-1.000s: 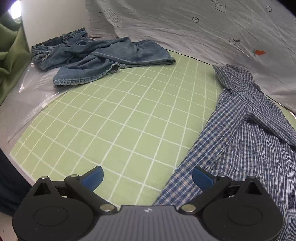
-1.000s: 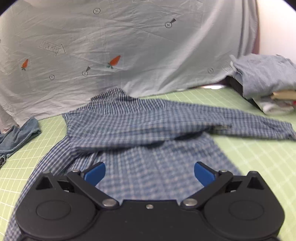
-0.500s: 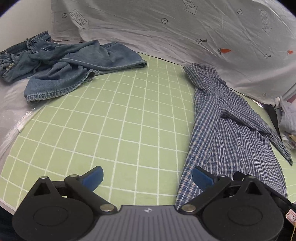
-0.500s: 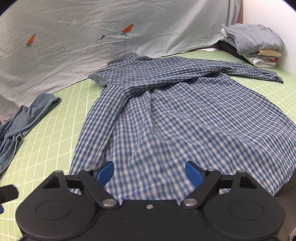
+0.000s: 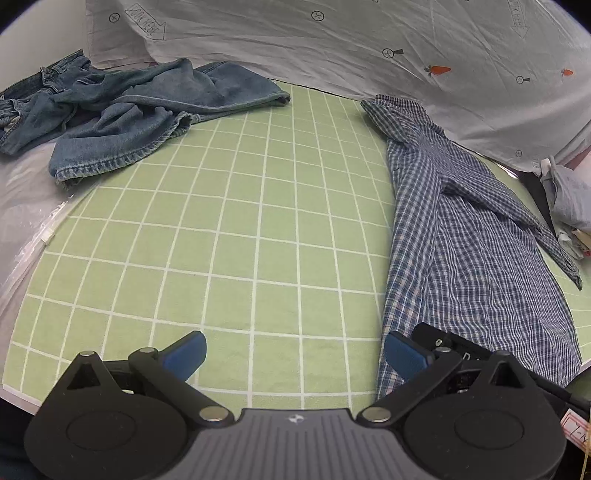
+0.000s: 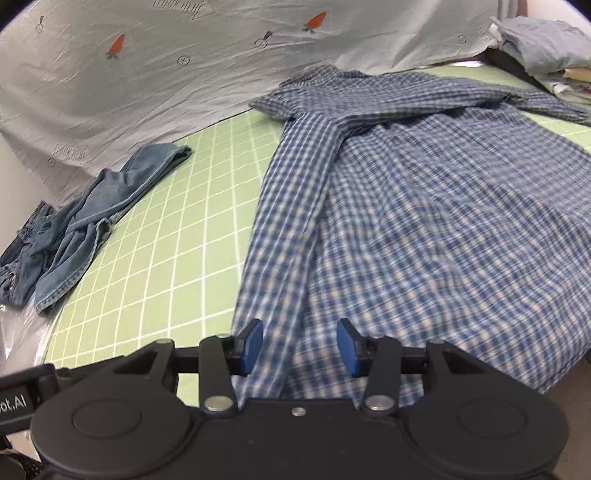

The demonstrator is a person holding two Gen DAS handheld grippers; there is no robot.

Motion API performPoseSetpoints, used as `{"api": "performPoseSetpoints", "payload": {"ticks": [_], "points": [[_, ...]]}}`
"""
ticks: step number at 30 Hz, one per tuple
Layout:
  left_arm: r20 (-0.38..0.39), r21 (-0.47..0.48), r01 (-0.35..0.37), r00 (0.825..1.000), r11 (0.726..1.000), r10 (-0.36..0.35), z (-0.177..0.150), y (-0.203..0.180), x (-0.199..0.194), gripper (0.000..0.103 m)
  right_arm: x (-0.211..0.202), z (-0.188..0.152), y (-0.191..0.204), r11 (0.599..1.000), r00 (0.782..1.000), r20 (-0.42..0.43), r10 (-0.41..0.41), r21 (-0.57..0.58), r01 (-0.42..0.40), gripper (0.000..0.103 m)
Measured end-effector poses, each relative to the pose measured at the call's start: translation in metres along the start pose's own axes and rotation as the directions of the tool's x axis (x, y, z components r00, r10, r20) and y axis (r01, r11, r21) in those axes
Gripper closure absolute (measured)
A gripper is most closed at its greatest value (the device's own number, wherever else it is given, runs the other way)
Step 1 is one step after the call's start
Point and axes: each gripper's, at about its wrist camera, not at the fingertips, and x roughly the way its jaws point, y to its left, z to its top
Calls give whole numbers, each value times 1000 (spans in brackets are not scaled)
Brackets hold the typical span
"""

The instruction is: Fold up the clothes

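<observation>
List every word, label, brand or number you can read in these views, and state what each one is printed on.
"LOOK HERE", inside an arrow, on the pale backdrop sheet.
A second arrow print, on the same sheet at the upper right: too skewed to read.
"ot.AI", cut off at the frame edge, on a white label on the left hand-held gripper's body.
Handwritten marks on a small white tag: not readable.
Nothing legible on the plaid shirt or jeans.

Left gripper (image 5: 293, 354) hangs wide open over the green grid mat (image 5: 236, 236), its right pad at the hem of the plaid shirt (image 5: 469, 251). Crumpled jeans (image 5: 122, 110) sit far-left, well apart from the shirt.
</observation>
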Motion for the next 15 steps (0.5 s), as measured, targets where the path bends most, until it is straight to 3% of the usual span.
{"api": "performPoseSetpoints", "payload": {"ticks": [2, 6, 8, 15], "points": [[0, -1, 0, 1000, 1000, 0, 0, 2, -1, 2, 3, -4, 2, 1000, 999, -27, 22, 5, -22, 63], [3, -4, 7, 1000, 1000, -7, 1, 0, -1, 2, 4, -7, 3, 998, 996, -49, 70, 0, -70, 93], [5, -5, 11, 1000, 1000, -11, 1, -2, 0, 2, 0, -6, 2, 995, 995, -38, 95, -6, -95, 102], [11, -8, 26, 1000, 1000, -26, 3, -7, 1, 2, -30, 11, -23, 990, 990, 27, 138, 34, -139, 102]]}}
